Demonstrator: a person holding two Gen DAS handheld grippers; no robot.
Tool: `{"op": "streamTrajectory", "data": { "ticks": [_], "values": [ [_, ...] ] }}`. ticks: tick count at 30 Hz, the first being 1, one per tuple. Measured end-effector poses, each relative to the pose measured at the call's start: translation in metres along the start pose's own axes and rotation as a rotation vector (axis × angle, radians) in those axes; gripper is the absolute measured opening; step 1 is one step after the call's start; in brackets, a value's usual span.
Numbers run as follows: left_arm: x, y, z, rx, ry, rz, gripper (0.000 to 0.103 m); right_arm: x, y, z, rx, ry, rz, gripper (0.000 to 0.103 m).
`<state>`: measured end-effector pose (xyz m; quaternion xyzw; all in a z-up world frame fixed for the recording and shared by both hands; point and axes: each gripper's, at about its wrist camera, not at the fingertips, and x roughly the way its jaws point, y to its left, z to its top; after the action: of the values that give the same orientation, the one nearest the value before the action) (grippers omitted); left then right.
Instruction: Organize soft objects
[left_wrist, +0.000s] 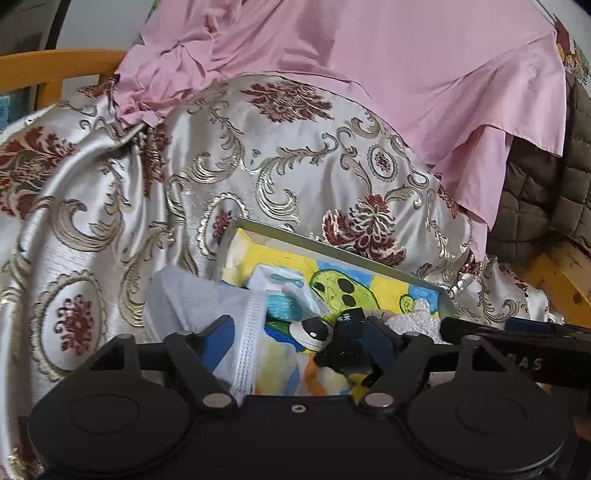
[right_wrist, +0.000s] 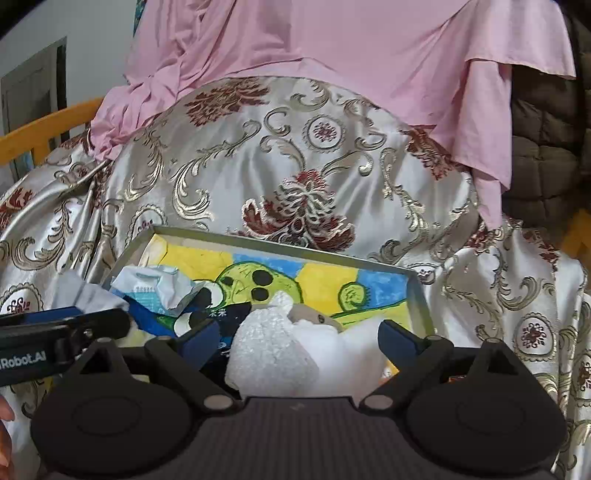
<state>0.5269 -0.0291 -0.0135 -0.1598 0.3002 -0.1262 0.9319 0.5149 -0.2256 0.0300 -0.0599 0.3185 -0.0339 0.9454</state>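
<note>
The tray's (right_wrist: 419, 295) near half is crowded with soft toys (right_wrist: 273, 350) and a tissue pack (right_wrist: 155, 288). Its far half lies bare. Behind its far rim, a brocade mound (right_wrist: 295, 166) rises.

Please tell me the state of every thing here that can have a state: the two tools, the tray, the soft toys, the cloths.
left tool: open, holding nothing
right tool: open, white plush between its fingers, not pressed
tray: tilted on the patterned cloth, holding items
white plush: lying in the tray
crumpled packet: crushed, in the tray
pink cloth: rumpled, draped behind
patterned cloth: draped, wrinkled
</note>
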Motion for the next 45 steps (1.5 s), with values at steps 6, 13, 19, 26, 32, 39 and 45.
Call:
{"op": "streamTrajectory", "data": {
  "ticks": [6, 13, 19, 26, 32, 39, 45],
  "values": [
    [-0.017, -0.005, -0.001, 0.005, -0.028, 0.009, 0.087, -0.015, -0.012, 0.000, 0.041, -0.025, -0.005, 0.100],
    [-0.044, -0.018, -0.008, 0.035, -0.075, 0.008, 0.091, -0.041, -0.020, -0.009, 0.092, -0.078, 0.002, 0.102],
    [-0.077, -0.025, -0.017, 0.054, -0.123, 0.028, 0.097, -0.070, -0.022, -0.016, 0.093, -0.120, -0.004, 0.103],
    [-0.119, -0.040, -0.030, 0.098, -0.149, 0.019, 0.102, -0.111, -0.025, -0.029, 0.125, -0.158, 0.016, 0.103],
    [-0.152, -0.051, -0.039, 0.115, -0.172, 0.015, 0.102, -0.149, -0.029, -0.046, 0.117, -0.185, 0.023, 0.103],
    [-0.183, -0.064, -0.052, 0.130, -0.188, 0.020, 0.102, -0.186, -0.039, -0.063, 0.111, -0.215, 0.020, 0.103],
    [-0.206, -0.071, -0.070, 0.126, -0.203, 0.024, 0.102, -0.211, -0.045, -0.077, 0.103, -0.232, 0.023, 0.103]
  ]
}}
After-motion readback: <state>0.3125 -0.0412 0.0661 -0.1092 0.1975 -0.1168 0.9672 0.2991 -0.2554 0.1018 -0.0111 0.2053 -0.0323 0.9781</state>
